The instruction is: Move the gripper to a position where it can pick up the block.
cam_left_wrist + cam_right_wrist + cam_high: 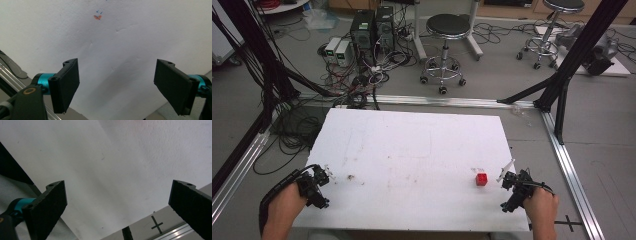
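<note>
A small red cube [481, 179] sits on the white foam board [412, 150] near its front right. My right gripper [507, 192] is at the board's right front edge, just right of the cube and apart from it. In the right gripper view it [119, 187] stands open over bare board with nothing between its jaws. My left gripper [324, 188] is at the board's left front edge. It [117, 67] is open too, with only white board between its jaws. A small orange and blue mark [97, 16] lies ahead of it.
A brownish smudge [350, 176] marks the board near the left gripper. Black frame posts [569, 60] and aluminium rails [569, 165] border the board. Beyond it on the floor are two stools [445, 30], computer boxes [372, 27] and tangled cables [357, 85].
</note>
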`<state>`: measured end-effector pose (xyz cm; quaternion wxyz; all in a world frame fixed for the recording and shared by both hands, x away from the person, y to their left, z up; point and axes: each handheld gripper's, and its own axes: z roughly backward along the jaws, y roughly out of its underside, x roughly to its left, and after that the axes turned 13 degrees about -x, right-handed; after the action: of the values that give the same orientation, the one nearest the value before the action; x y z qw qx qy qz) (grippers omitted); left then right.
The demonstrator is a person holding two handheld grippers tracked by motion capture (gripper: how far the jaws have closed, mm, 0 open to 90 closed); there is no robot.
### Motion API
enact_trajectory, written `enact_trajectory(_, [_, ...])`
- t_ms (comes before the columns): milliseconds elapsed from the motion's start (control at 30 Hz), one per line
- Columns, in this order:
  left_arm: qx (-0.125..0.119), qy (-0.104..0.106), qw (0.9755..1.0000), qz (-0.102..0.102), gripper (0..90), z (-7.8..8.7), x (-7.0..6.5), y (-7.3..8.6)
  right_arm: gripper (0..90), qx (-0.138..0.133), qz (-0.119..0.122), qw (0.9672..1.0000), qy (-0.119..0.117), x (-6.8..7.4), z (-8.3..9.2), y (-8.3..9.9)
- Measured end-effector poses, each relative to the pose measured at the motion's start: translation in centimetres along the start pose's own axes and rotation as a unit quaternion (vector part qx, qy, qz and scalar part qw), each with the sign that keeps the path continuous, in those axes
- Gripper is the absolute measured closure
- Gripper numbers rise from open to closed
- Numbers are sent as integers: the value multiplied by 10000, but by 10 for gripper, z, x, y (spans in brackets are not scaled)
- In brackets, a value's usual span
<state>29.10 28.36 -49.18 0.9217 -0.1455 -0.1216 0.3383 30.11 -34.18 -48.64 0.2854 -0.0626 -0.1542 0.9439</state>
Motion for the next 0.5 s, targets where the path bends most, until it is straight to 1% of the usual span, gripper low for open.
enact_trajectory(67, [-14,-3,10000,1,208,1,1,0,8,-25,-60,10000,-17,-2,1,3])
enact_trajectory(133, [-43,7,10000,16,208,2,1,1,9,8,-97,9999,-42,-5,1,4])
enact_trajectory(200, [-58,-6,10000,38,208,3,1,1,9,-41,-118,9999,-10,-10,1,3])
enact_trajectory(233, [-63,-21,10000,27,208,3,1,1,9,-88,-115,9999,-36,-12,1,2])
enact_trajectory(300, [-52,-8,10000,15,208,4,1,1,9,-66,-30,9999,-72,-16,0,-1])
enact_trajectory(333, [-63,0,10000,12,208,4,1,1,9,-12,27,9999,-100,-18,0,-2])
enact_trajectory(367, [-76,16,10000,23,208,4,1,1,8,-22,134,9999,-108,-21,-1,-4])
enact_trajectory(400, [-85,12,10000,8,208,4,1,1,9,-36,131,9998,-113,-23,-1,-5])
enact_trajectory(500, [-86,-2,10000,17,208,4,1,2,9,-15,314,9994,-124,-32,-2,-8])
